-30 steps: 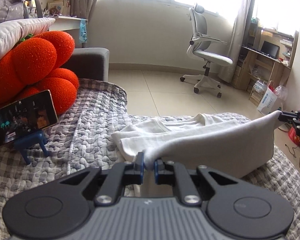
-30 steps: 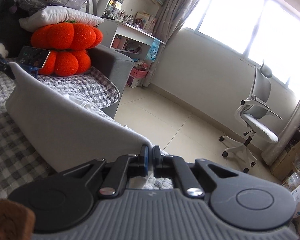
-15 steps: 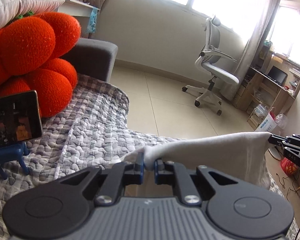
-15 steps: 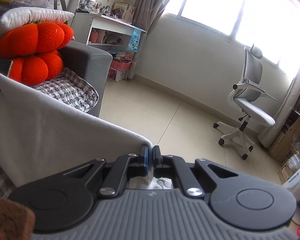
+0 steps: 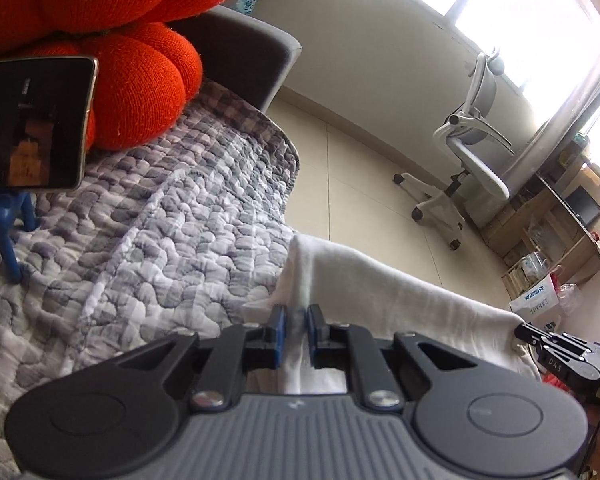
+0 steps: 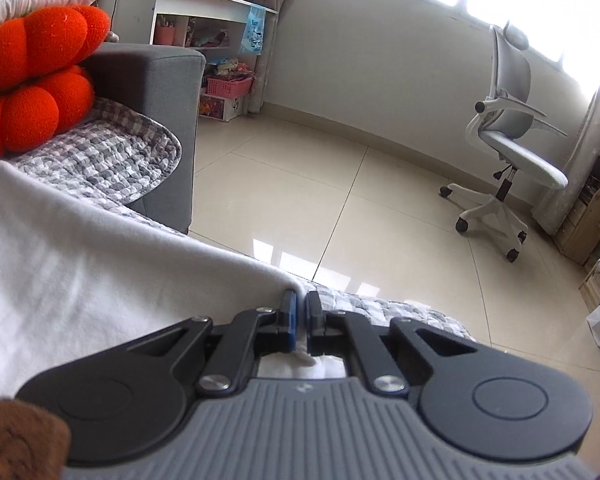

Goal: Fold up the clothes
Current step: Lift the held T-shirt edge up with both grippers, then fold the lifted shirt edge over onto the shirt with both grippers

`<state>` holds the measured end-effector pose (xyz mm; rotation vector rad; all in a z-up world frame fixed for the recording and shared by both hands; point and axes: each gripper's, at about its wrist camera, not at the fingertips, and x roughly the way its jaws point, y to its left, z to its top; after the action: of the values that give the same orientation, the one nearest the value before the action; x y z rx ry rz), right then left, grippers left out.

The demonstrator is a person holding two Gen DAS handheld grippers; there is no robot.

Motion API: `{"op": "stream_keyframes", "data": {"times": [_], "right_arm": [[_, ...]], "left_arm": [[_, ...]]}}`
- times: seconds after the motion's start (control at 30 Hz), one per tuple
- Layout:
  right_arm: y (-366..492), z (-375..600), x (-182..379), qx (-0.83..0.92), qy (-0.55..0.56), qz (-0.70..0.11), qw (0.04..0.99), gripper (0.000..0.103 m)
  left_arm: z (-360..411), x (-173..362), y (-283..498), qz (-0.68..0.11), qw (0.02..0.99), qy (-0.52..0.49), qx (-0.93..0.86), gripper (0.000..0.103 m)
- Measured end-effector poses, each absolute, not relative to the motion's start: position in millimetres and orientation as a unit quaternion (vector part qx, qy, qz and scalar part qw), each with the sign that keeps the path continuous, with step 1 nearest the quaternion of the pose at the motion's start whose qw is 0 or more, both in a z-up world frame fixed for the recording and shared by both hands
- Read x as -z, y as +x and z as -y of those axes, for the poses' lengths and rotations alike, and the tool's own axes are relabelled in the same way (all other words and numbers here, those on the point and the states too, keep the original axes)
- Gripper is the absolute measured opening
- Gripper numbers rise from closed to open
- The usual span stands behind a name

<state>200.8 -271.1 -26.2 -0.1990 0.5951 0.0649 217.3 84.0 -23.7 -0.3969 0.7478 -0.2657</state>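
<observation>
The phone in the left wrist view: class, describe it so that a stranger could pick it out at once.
Start at the grey checked quilt covering the sofa, and go to the orange pumpkin-shaped cushion at its far end. The phone stands in front of it, sideways on a small blue stand. It is the only flat, dark, gold-edged rectangle there, with a lit screen.

Both wrist cameras sit close behind their jaws, looking low over the quilt (image 5: 172,240) toward the window; both catch the office chair (image 6: 512,152) and orange cushion (image 5: 140,88).
</observation>
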Motion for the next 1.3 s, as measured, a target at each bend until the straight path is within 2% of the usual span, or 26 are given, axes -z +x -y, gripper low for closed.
{"op": "stream_keyframes", "data": {"times": [0.1, 0.13, 0.23, 0.27, 0.43, 0.5, 0.53, 0.57, 0.63, 0.73, 0.93, 1.13, 1.3], "right_arm": [[205.0, 278.5, 25.8, -0.034, -0.073, -0.296, 0.952, 0.01], [205.4, 280.4, 26.2, -0.037, -0.065, -0.298, 0.952, 0.018], [204.8, 292.8, 25.2, -0.038, -0.027, -0.293, 0.955, 0.045], [205.3, 297.7, 24.9, -0.042, -0.009, -0.292, 0.955, 0.046], [210.2, 305.9, 30.2, -0.062, 0.041, -0.301, 0.951, 0.046], [212.4, 304.1, 34.2, -0.07, 0.045, -0.306, 0.948, 0.04], [213.1, 303.3, 35.3, -0.072, 0.047, -0.308, 0.947, 0.024], [213.7, 302.6, 35.8, -0.072, 0.049, -0.308, 0.947, 0.012], [213.5, 302.1, 35.2, -0.072, 0.046, -0.306, 0.948, 0.009], [213.7, 304.8, 34.3, -0.066, 0.05, -0.298, 0.951, 0.005], [210.1, 307.3, 25.5, -0.051, 0.058, -0.257, 0.963, 0.004], [222.0, 300.4, 46.0, -0.025, 0.038, -0.308, 0.95, 0.004], [219.8, 292.7, 41.0, -0.017, 0.014, -0.308, 0.951, 0.012]], "left_arm": [[-83.7, 23.5, 218.6, -0.354, 0.905, -0.198, 0.129, 0.036], [-85.1, 23.5, 219.3, -0.35, 0.905, -0.204, 0.127, 0.044], [-88.1, 23.3, 221.3, -0.341, 0.907, -0.217, 0.118, 0.044], [-88.2, 23.1, 221.4, -0.337, 0.909, -0.217, 0.113, 0.043], [-81.9, 29.5, 225.0, -0.332, 0.912, -0.217, 0.11, 0.042], [-78.3, 31.9, 226.5, -0.33, 0.911, -0.215, 0.119, 0.042], [-76.5, 33.2, 227.3, -0.33, 0.911, -0.214, 0.123, 0.038], [-74.6, 33.9, 227.9, -0.328, 0.912, -0.212, 0.127, 0.024], [-71.2, 34.1, 228.5, -0.326, 0.914, -0.201, 0.13, 0.01], [-73.0, 34.7, 229.7, -0.324, 0.916, -0.203, 0.119, 0.008], [-74.5, 30.8, 229.1, -0.312, 0.921, -0.207, 0.109, 0.006], [-69.4, 40.6, 231.7, -0.332, 0.919, -0.19, 0.097, 0.006], [-78.4, 34.8, 229.3, -0.329, 0.914, -0.219, 0.09, 0.012]]}}
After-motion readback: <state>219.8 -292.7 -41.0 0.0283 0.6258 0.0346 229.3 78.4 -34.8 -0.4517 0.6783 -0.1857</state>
